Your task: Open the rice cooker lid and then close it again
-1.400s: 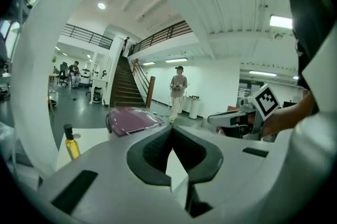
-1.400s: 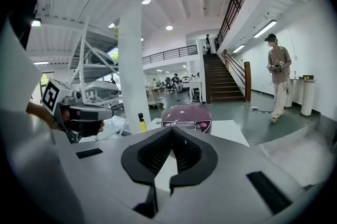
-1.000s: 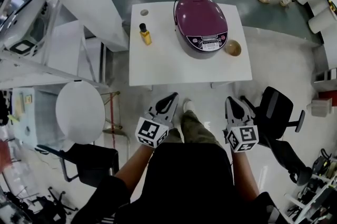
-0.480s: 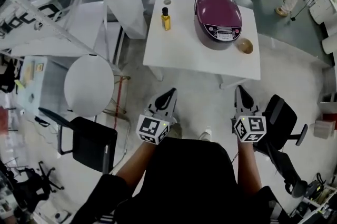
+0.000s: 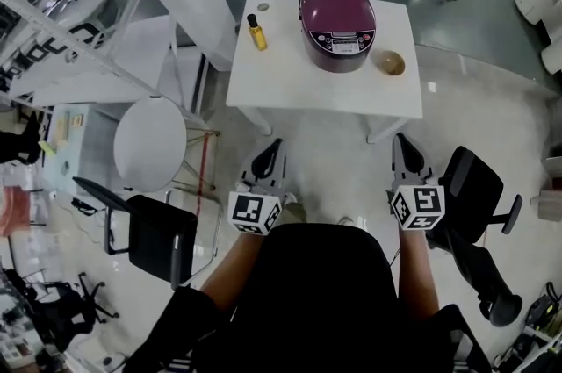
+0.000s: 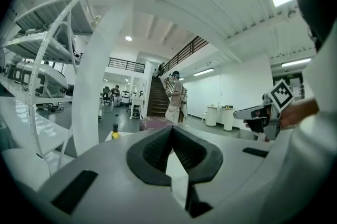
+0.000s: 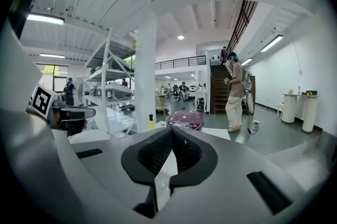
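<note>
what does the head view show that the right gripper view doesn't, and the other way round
Only the head view: the small brown bowl to the right of the cooker, and the black chair on the floor behind the hand-held grippers.

Only the right gripper view: the staircase at the back of the hall and the ceiling light.

Both: the purple rice cooker, its lid shut, and the yellow bottle apart from it on the white table.

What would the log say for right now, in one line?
phase: before opening | rice cooker: lid shut, on table | left gripper: shut, empty | right gripper: shut, empty | both short of table
</note>
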`<action>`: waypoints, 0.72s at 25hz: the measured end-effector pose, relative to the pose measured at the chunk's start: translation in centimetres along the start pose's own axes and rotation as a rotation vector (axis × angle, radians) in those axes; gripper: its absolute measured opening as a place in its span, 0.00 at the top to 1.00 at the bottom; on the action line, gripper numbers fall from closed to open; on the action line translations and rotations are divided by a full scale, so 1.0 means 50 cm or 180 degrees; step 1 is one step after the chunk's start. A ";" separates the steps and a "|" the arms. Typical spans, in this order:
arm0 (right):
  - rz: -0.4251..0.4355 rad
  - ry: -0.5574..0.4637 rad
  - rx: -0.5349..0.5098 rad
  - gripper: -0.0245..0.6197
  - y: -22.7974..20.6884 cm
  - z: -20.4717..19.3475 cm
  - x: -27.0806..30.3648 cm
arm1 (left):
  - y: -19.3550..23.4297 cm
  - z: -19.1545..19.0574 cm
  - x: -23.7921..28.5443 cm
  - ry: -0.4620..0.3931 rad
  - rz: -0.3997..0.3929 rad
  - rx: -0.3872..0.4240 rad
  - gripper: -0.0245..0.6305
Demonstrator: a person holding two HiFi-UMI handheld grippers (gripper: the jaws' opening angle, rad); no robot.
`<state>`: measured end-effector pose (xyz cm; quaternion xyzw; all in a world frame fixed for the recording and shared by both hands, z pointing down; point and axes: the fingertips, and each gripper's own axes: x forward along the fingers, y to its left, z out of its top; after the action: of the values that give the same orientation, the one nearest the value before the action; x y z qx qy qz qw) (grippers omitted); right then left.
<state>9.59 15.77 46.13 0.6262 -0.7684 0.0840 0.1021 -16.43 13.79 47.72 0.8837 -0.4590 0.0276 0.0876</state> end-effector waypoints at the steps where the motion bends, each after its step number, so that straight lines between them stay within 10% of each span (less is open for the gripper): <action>1: 0.0002 -0.0011 0.0011 0.96 -0.009 0.000 -0.010 | -0.013 0.000 0.002 0.0002 0.0008 -0.0010 0.96; 18: 0.0217 -0.0002 0.0123 0.96 -0.116 -0.064 -0.137 | -0.180 -0.031 -0.015 0.0075 0.0218 0.0040 0.96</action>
<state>16.78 21.90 47.44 0.6016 -0.7875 0.1021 0.0867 -9.45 19.74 48.00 0.8676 -0.4878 0.0438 0.0864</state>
